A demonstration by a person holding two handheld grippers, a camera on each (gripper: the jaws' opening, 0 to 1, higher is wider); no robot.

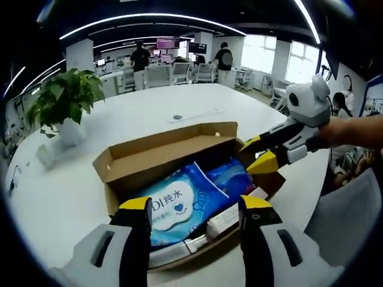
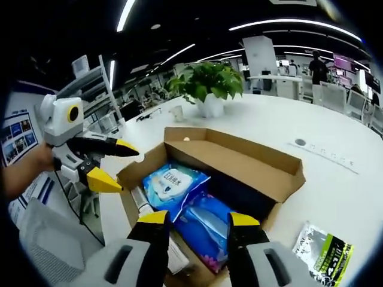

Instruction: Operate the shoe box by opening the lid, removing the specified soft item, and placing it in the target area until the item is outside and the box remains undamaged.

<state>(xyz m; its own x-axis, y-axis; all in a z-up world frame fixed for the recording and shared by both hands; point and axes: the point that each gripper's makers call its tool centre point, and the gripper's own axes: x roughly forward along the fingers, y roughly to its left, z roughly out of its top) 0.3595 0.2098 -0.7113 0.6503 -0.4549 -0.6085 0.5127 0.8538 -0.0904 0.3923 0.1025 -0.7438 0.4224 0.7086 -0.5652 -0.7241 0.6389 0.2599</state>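
The cardboard shoe box [image 1: 173, 143] lies open on the white table, its lid flap standing up at the far side. Inside lie a light blue wet-wipes pack [image 1: 176, 206], a darker blue soft pack [image 1: 230, 176] and a white packet [image 1: 224, 218]. My left gripper [image 1: 195, 206] is open, hovering over the box's near edge above the wipes pack. My right gripper [image 1: 258, 154] is open at the box's right end. In the right gripper view, my right gripper [image 2: 198, 219] hangs open above the darker pack [image 2: 206, 224], beside the wipes pack [image 2: 173, 182], and the left gripper [image 2: 116, 164] is open by the box [image 2: 239, 161].
A potted plant [image 1: 63, 98] stands on the table [image 1: 179, 101] beyond the box's left end. A green and black packet [image 2: 323, 251] lies on the table beside the box. Chairs, desks and people fill the room behind.
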